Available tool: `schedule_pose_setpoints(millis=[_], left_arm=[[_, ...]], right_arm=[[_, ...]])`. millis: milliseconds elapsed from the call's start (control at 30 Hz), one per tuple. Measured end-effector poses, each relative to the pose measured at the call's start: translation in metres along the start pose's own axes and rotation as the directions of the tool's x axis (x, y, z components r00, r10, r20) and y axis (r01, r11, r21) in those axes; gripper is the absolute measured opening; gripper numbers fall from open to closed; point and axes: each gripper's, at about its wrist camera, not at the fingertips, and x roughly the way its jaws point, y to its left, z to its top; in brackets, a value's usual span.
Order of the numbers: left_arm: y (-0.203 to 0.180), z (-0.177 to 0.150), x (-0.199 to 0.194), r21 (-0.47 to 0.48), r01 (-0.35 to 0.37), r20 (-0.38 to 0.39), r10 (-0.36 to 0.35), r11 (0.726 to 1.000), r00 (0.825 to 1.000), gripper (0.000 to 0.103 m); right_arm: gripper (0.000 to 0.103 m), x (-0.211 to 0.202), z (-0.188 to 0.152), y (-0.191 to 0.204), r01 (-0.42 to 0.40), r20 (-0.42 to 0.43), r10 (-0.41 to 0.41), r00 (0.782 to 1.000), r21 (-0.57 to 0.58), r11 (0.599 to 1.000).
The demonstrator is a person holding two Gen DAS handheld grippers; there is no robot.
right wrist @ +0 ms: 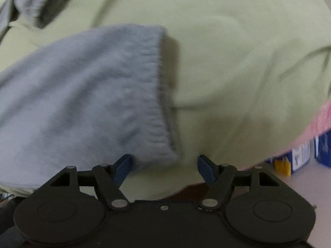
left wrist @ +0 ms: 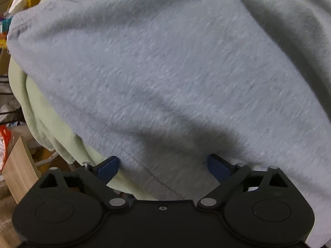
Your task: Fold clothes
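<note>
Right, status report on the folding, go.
Left gripper open over grey sweater. Right gripper open, sleeve cuff lying flat just ahead on green sheet. Nothing blocking.

Grey sweatshirt (left wrist: 175,72), green sheet (left wrist: 51,128), spread fingers (left wrist: 108,166)
</note>
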Motion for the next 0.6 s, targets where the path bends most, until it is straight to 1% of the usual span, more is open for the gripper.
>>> schedule_pose_setpoints(millis=[67,100,133,167,200,333,400,467,500,567,600], left_arm=[[0.005,-0.001,-0.004,-0.022,0.014,0.003,-0.014,1.000,1.000,0.100],[0.007,-0.002,-0.008,-0.029,0.011,0.013,-0.011,1.000,1.000,0.099],[0.008,-0.003,-0.012,-0.032,0.003,0.025,-0.002,0.999,1.000,0.099],[0.008,-0.004,-0.021,-0.036,-0.016,0.057,0.018,0.999,0.998,0.099],[0.008,-0.003,-0.028,-0.034,-0.011,0.083,0.014,0.999,0.996,0.098],[0.001,0.004,-0.058,-0.018,0.015,0.186,-0.012,1.000,0.982,0.098],[-0.012,0.011,-0.077,0.014,0.038,0.250,-0.040,0.999,0.967,0.098],[-0.026,0.017,-0.088,0.032,0.068,0.276,-0.075,0.997,0.958,0.098],[-0.035,0.021,-0.094,0.042,0.086,0.288,-0.094,0.995,0.953,0.098],[-0.053,0.029,-0.101,0.066,0.110,0.291,-0.125,0.992,0.949,0.098],[-0.065,0.032,-0.104,0.083,0.126,0.290,-0.145,0.989,0.946,0.098]], right_arm=[[0.074,-0.010,0.005,-0.005,-0.005,0.023,0.005,1.000,0.004,1.000],[0.074,-0.021,0.011,-0.010,-0.019,0.056,0.018,0.998,0.017,1.000],[0.075,-0.030,0.016,-0.015,-0.034,0.091,0.031,0.995,0.034,0.999],[0.077,-0.038,0.021,-0.018,-0.046,0.118,0.040,0.992,0.051,0.998],[0.079,-0.052,0.031,-0.024,-0.071,0.171,0.055,0.984,0.086,0.994],[0.080,-0.079,0.063,-0.026,-0.170,0.283,0.130,0.950,0.124,0.978],[0.080,-0.082,0.083,-0.016,-0.190,0.305,0.156,0.939,0.084,0.978],[0.080,-0.083,0.103,-0.005,-0.206,0.326,0.184,0.927,0.034,0.978],[0.080,-0.082,0.115,0.003,-0.226,0.335,0.212,0.918,0.001,0.974],[0.080,-0.079,0.141,0.019,-0.258,0.348,0.264,0.899,-0.065,0.964],[0.080,-0.077,0.157,0.031,-0.255,0.348,0.272,0.897,-0.095,0.962]])
